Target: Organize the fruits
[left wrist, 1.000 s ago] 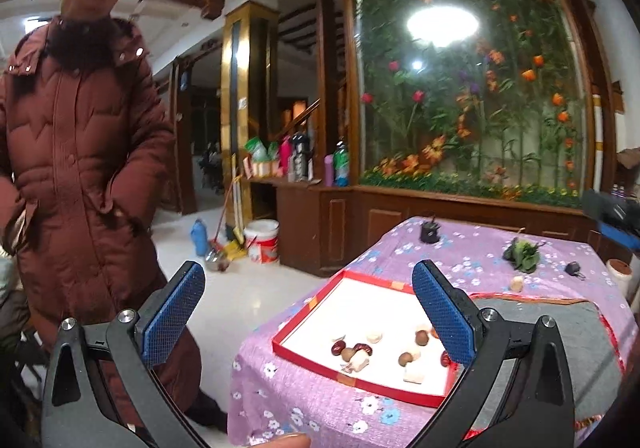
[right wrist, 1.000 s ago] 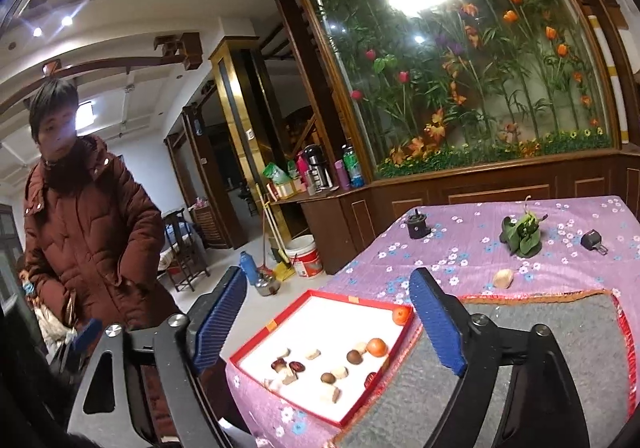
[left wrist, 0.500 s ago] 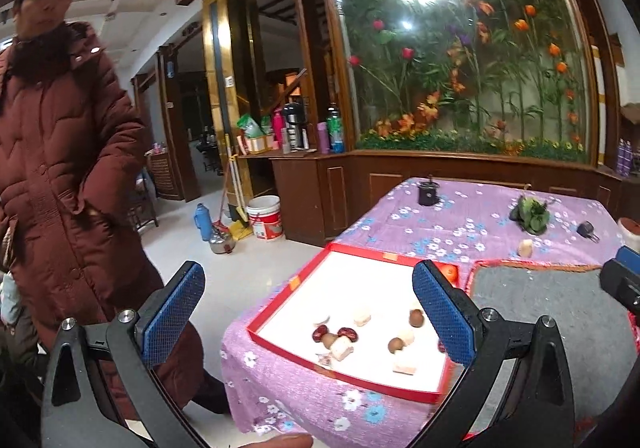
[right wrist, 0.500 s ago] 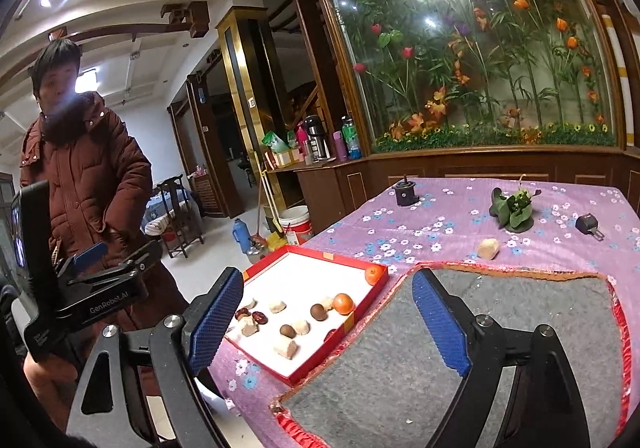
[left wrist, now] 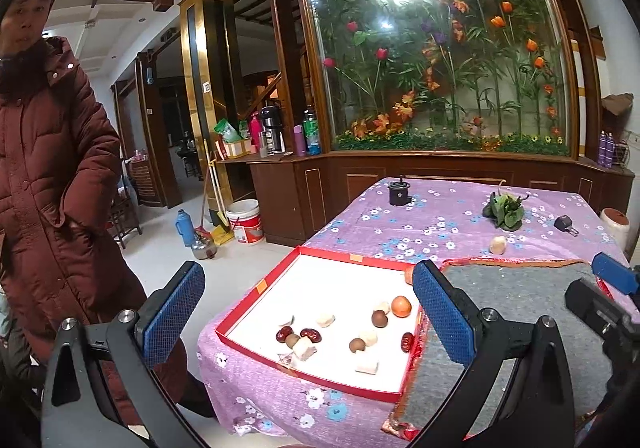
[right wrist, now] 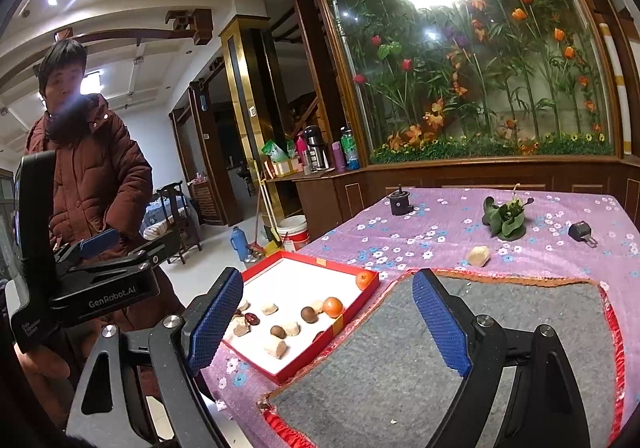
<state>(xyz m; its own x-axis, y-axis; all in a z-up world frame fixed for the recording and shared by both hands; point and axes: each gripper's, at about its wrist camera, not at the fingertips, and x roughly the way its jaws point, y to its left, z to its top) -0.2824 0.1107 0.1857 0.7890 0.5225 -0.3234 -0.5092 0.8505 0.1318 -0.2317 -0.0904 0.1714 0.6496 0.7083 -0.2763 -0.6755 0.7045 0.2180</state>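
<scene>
On the purple flowered tablecloth (left wrist: 440, 216), a red tray (left wrist: 256, 302) holds two oranges (right wrist: 333, 306), dates and pale fruit pieces beside a grey mat (right wrist: 480, 328). Both the left gripper (left wrist: 308, 314) and right gripper (right wrist: 328, 322) hover with jaws spread, empty.

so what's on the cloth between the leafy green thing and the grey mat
A single pale lump lies on the floral cloth between the leafy greens and the grey mat, clearest in the right wrist view.
</scene>
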